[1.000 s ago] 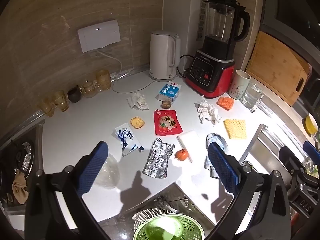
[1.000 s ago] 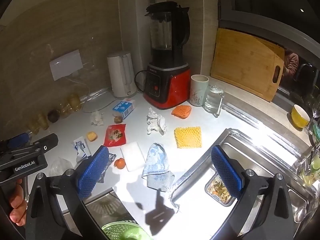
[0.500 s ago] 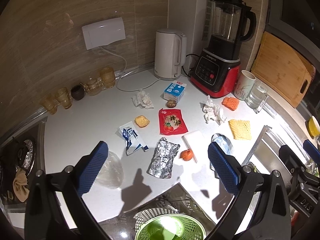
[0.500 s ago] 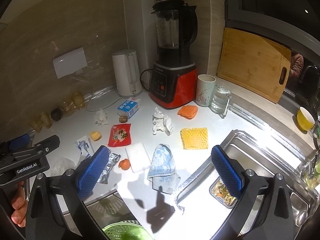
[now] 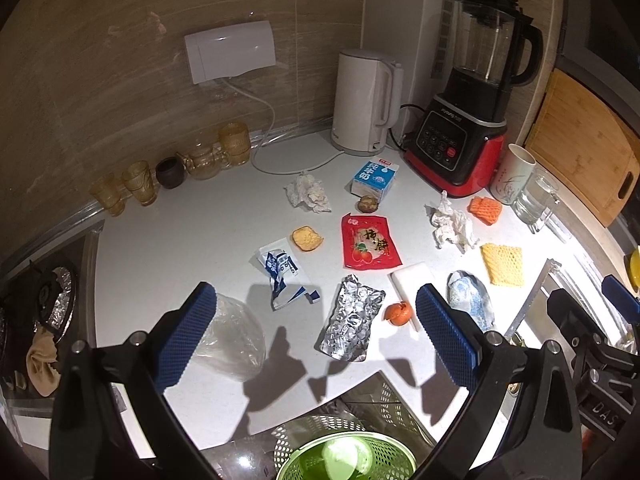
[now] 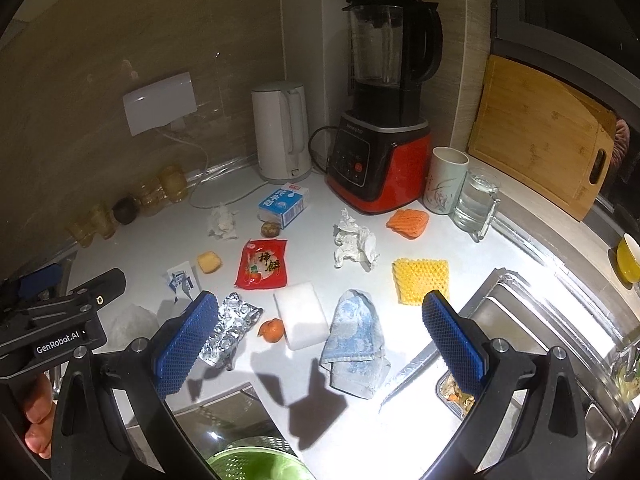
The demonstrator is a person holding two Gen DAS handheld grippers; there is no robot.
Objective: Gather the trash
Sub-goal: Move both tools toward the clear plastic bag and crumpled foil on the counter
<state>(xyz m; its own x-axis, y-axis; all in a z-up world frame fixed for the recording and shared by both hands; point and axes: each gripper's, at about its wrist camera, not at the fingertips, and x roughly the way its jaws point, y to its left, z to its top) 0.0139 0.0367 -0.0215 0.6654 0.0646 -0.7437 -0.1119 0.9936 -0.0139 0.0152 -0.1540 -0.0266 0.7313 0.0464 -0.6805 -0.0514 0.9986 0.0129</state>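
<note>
Both tongs hang spread and empty over a littered white desk [image 5: 168, 240].

The left tongs [image 5: 316, 332] hover above the near edge, fingers wide apart, with a silver foil pouch [image 5: 348, 326] and a torn blue-and-white wrapper [image 5: 282, 276] between them and a clear plastic bag [image 5: 232, 340] just behind the left finger. The right tongs [image 6: 320, 340], equally wide, frame a white sponge block [image 6: 302, 314], a small orange peel [image 6: 272, 330] and a blue cloth [image 6: 356, 336]. Farther back lie a red snack packet [image 6: 262, 264], two crumpled tissues [image 6: 354, 244], a milk carton [image 6: 284, 204] and a yellow foam net [image 6: 420, 278]. A green basket [image 5: 344, 458] sits below the desk edge; a kettle [image 5: 366, 102] and a blender [image 6: 380, 132] stand by the wall.
</note>
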